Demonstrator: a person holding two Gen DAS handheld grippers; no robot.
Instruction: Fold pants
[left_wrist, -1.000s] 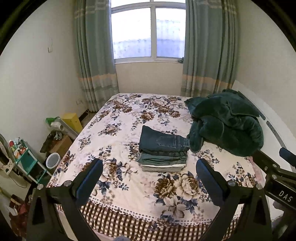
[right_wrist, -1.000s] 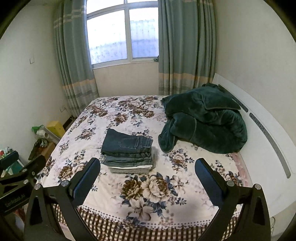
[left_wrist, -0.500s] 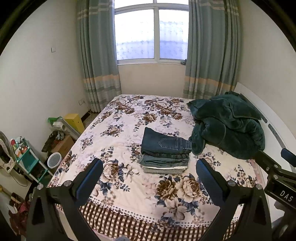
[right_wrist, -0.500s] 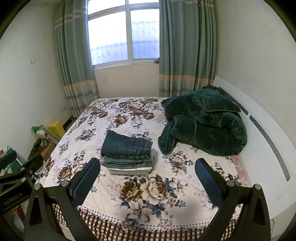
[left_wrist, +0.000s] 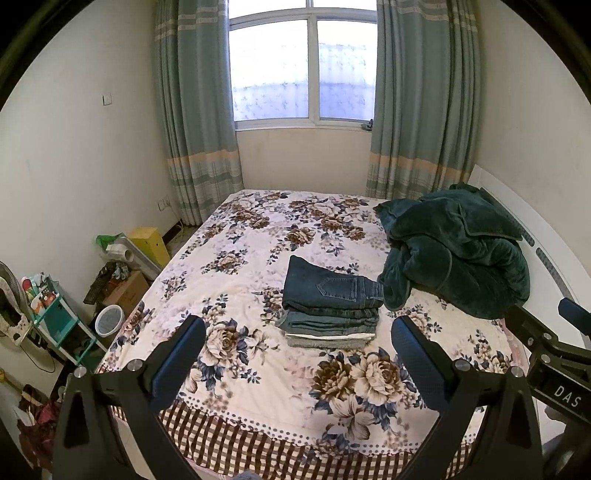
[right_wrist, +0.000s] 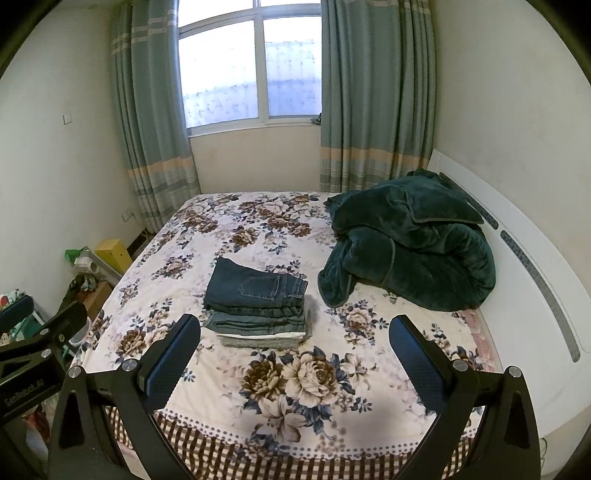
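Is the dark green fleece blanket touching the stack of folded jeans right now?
Apart. In the right wrist view, a strip of floral bedsheet shows between the dark green fleece blanket and the stack of folded jeans; the left wrist view only overlaps them.

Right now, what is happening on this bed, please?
Nobody is handling anything. The left gripper and the right gripper are both open, held back above the foot of the bed and holding nothing. A stack of folded pants lies in the middle of the bed, next to a crumpled dark green blanket.
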